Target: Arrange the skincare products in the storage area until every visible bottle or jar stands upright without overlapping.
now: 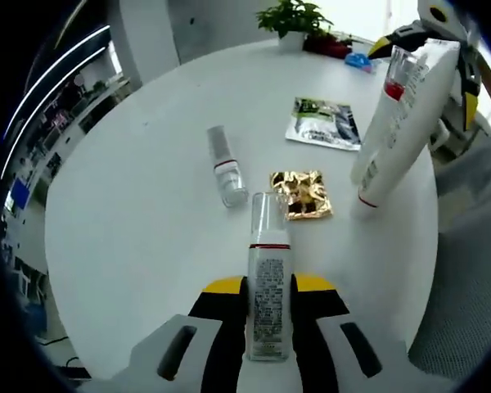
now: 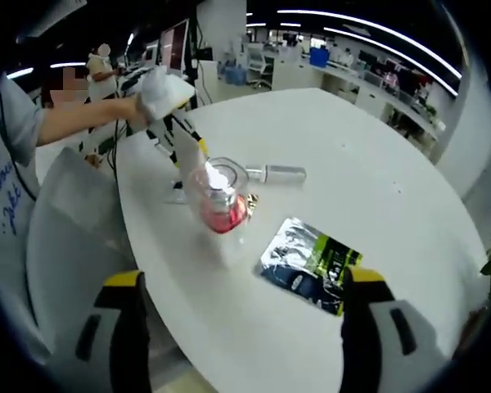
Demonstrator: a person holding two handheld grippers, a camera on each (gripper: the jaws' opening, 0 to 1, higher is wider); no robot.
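Observation:
My left gripper (image 1: 268, 286) is shut on a slim white-labelled bottle (image 1: 268, 307) with a clear cap and a red ring, held low over the white round table (image 1: 131, 229). A small clear bottle (image 1: 227, 168) lies on its side just beyond it, also seen as the small bottle (image 2: 278, 173). At the upper right my right gripper (image 1: 432, 65) is shut on a tilted white tube (image 1: 393, 139), its lower end near the table. In the right gripper view the tube's clear, red-filled cap (image 2: 219, 201) sits ahead of the right gripper (image 2: 241, 282), and the left gripper (image 2: 176, 131) is beyond it.
A gold sachet (image 1: 301, 194) and a green-and-black sachet (image 1: 325, 123) lie flat mid-table; the green sachet (image 2: 311, 266) is close to my right jaw. A potted plant (image 1: 295, 20) and a blue item (image 1: 358, 60) stand at the far edge. A person's gloved hand (image 2: 164, 90) holds the left gripper.

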